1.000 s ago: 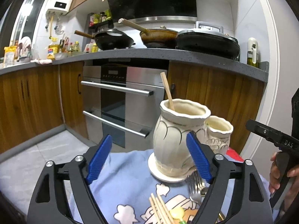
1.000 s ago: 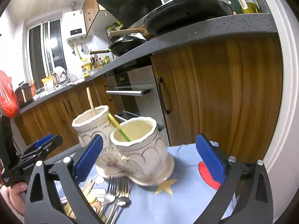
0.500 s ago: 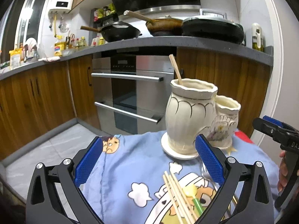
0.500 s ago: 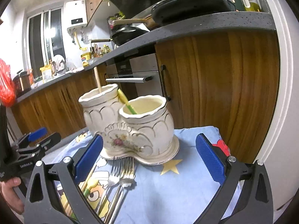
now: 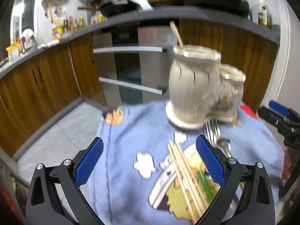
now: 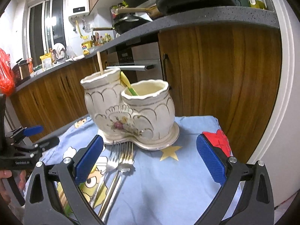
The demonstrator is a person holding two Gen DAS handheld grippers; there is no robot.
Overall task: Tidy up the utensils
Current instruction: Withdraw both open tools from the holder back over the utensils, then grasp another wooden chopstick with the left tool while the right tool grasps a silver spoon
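On the blue cartoon cloth [image 6: 168, 178] stood a white holder [image 6: 131, 110] with two cups joined on one base. One wooden stick [image 6: 99, 62] poked up out of the taller cup, and a green and yellow utensil [image 6: 129, 86] leaned in the shorter cup. Right in front of the holder lay the forks [image 6: 120, 159], side by side, with their prongs almost touching its base. To the left of the forks lay a bunch of wooden chopsticks [image 5: 185, 176] with a green stick [image 5: 205, 185] beside them.

The left gripper [image 5: 149, 163] was wide open and held nothing. It hung over the cloth, and its right finger was over the chopsticks. That picture was blurry.

The right gripper [image 6: 149, 161] was wide open too, with nothing between its blue pads [image 6: 210, 161]. It hung low over the cloth, and the forks lay near its left finger.

Behind the table were brown cupboards [image 6: 215, 71], a silver oven [image 6: 138, 61] and a grey counter with black pans [image 6: 195, 0] on it.
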